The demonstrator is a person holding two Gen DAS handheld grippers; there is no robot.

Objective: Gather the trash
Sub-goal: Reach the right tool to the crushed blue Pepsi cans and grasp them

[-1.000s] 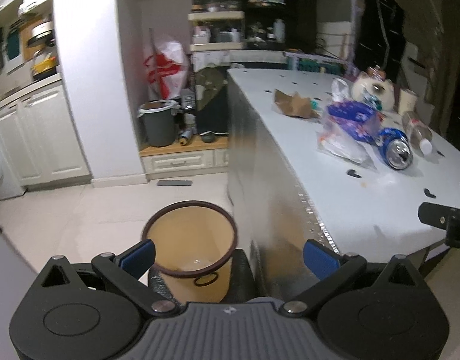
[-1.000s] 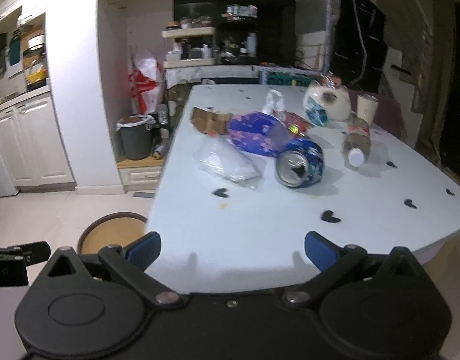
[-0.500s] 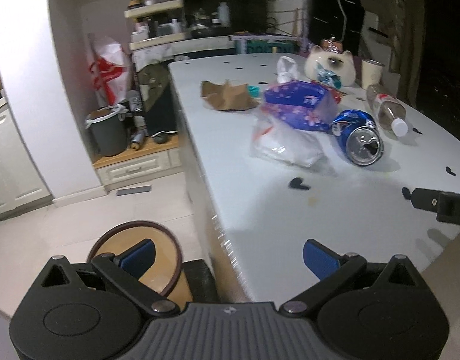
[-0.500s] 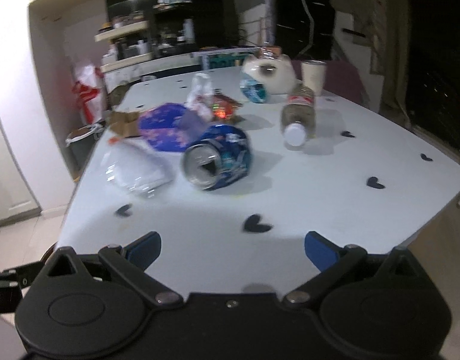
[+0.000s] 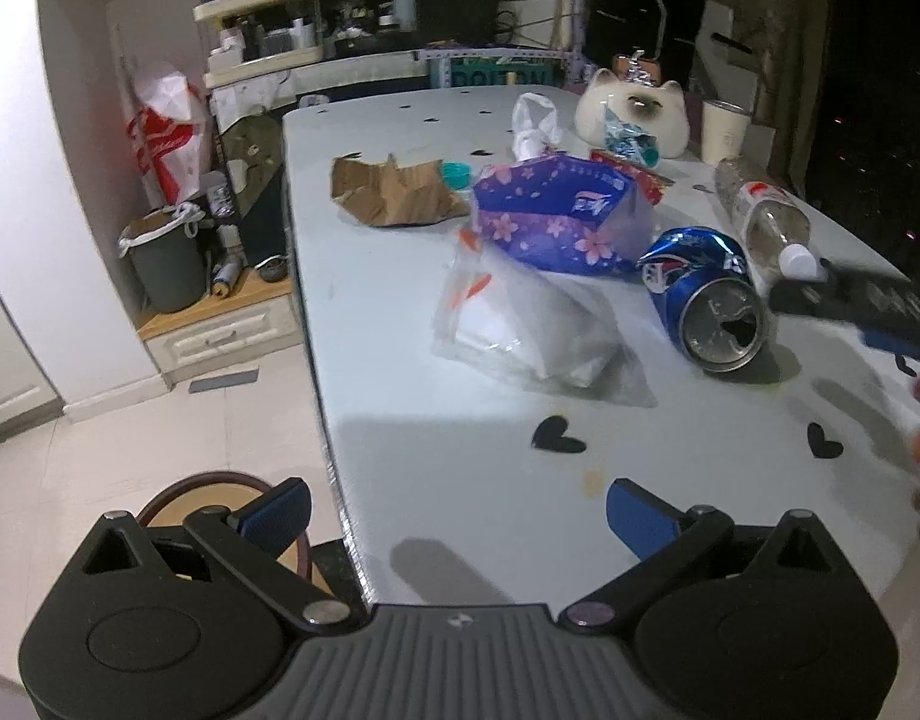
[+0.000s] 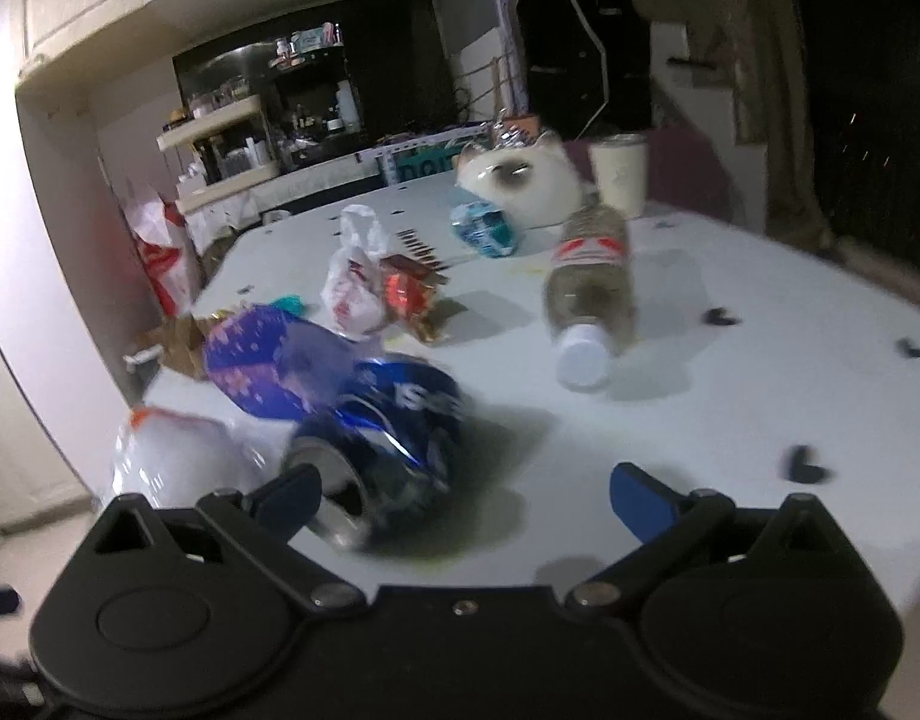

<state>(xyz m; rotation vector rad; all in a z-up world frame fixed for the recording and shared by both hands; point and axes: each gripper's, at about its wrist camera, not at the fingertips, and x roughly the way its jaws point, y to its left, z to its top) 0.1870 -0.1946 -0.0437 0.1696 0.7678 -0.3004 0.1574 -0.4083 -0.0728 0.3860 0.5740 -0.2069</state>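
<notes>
Trash lies on the white table point(image 5: 399, 336): a crushed blue can point(image 5: 709, 300), a clear plastic bag point(image 5: 520, 324), a purple flowered wrapper point(image 5: 556, 210), torn brown paper point(image 5: 393, 192) and a plastic bottle point(image 5: 766, 216) on its side. My left gripper point(image 5: 456, 516) is open over the table's near corner, well short of the trash. My right gripper point(image 6: 466, 495) is open and low over the table, with the blue can point(image 6: 381, 438) just ahead of its left finger; the bottle point(image 6: 592, 294) lies farther back. Its finger shows beside the can in the left wrist view.
A brown-rimmed bin point(image 5: 231, 504) stands on the floor by the table's near left corner. A cat-shaped holder point(image 5: 634, 111), a cup point(image 5: 724, 132) and a tied white bag point(image 6: 354, 282) sit at the back. Grey bin point(image 5: 165, 264) and cabinets lie left.
Both grippers moved forward and right over the table. The floor bin slid to the lower left of the left view. The right gripper closed in on the blue can.
</notes>
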